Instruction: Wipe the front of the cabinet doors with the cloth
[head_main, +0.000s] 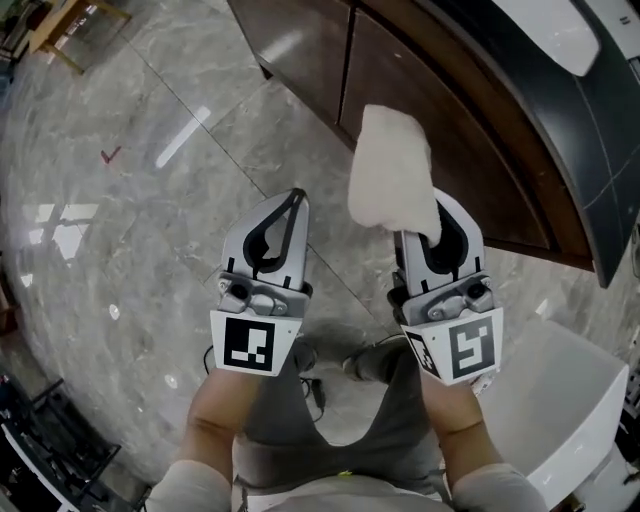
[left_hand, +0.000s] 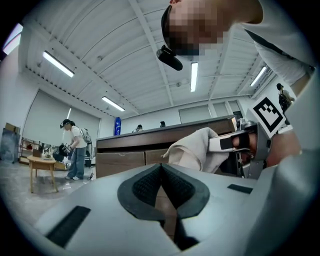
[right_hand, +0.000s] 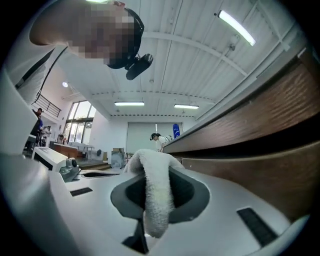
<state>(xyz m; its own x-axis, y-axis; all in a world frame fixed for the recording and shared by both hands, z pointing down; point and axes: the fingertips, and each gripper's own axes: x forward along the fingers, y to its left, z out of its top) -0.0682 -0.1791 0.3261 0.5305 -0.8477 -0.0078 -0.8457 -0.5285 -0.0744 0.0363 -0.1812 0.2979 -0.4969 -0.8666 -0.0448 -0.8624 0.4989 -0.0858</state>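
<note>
The right gripper (head_main: 428, 228) is clamping the cream-white terry cloth (head_main: 392, 170). In the right gripper view the fabric is running down between the dark pads, pinched tight, with a thick fold bulging over the tips. From the head view, that cloth is standing up out of the jaws and reaching toward the dark brown wooden cabinet doors (head_main: 420, 110). Its upper part is overlapping the lower edge of one door, but whether it is pressing on the wood I cannot tell.

The left gripper (head_main: 297, 196) is sitting just beside the right one, level with it. Its jaws are meeting at the tips with nothing caught between them, and the left gripper view is showing only a sliver of brown cabinet front through the gap lower down. That same view is catching the cloth hanging off the right gripper, against the long run of cabinets.

Both tools are hovering over the glossy grey marble floor (head_main: 150, 200). Far off in the left gripper view, a person in a white top (left_hand: 75, 147) is standing next to a small pale wooden table (left_hand: 42, 162).
</note>
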